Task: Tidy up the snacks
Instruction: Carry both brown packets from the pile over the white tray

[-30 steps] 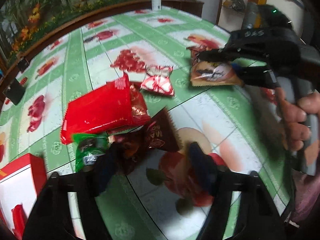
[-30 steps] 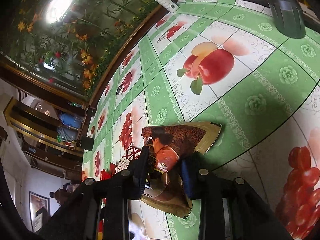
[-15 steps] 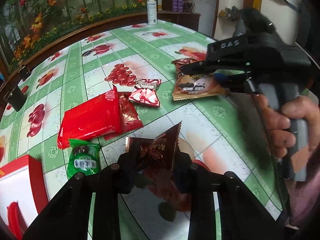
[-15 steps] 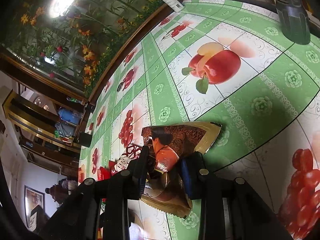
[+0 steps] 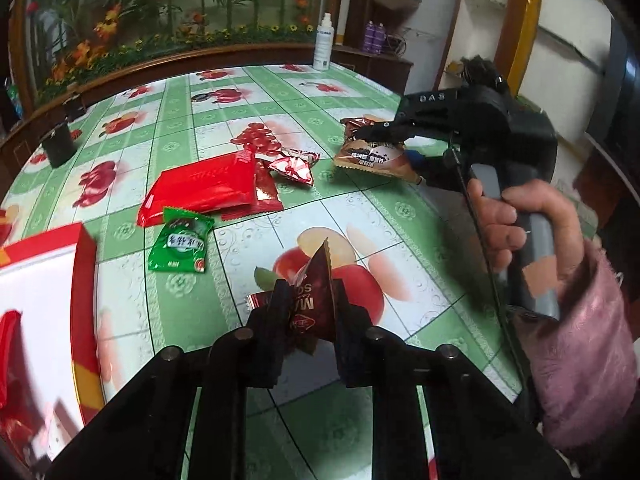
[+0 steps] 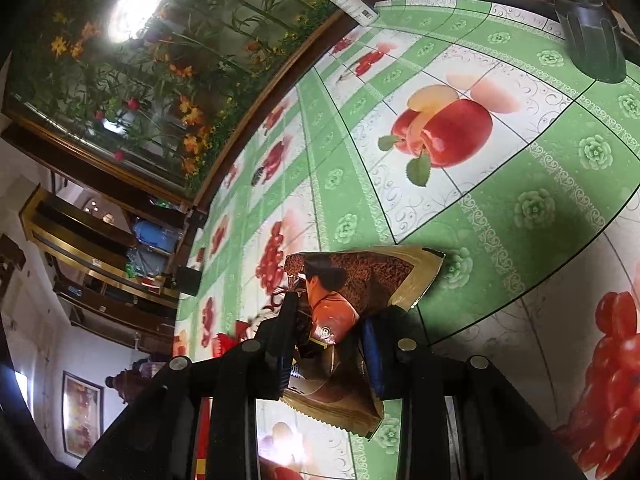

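1. The left gripper (image 5: pixel 310 312) is clamped on a dark maroon snack packet (image 5: pixel 314 300), which stands upright between its pads, clear of the table (image 5: pixel 400 240).
2. The right gripper (image 6: pixel 328 344) pinches a brown-and-gold snack packet (image 6: pixel 360 280) with an orange-clad figure printed on it; the packet is crumpled between the pads, and its far end reaches down to the tablecloth.
3. In the left wrist view the right gripper (image 5: pixel 380 136) holds that brown packet (image 5: pixel 372 156) low over the far right part of the table, with a hand (image 5: pixel 516 232) in a pink sleeve (image 5: pixel 580 364) on its handle.
4. Lying on the table are a large red packet (image 5: pixel 204 188), a smaller shiny red-and-silver packet (image 5: pixel 294 166) just beside its right end, and a green packet (image 5: pixel 180 242) near its front edge.
5. A red and white box (image 5: pixel 44 300) sits at the left edge.
6. A white spray bottle (image 5: pixel 323 42) stands at the table's far edge.
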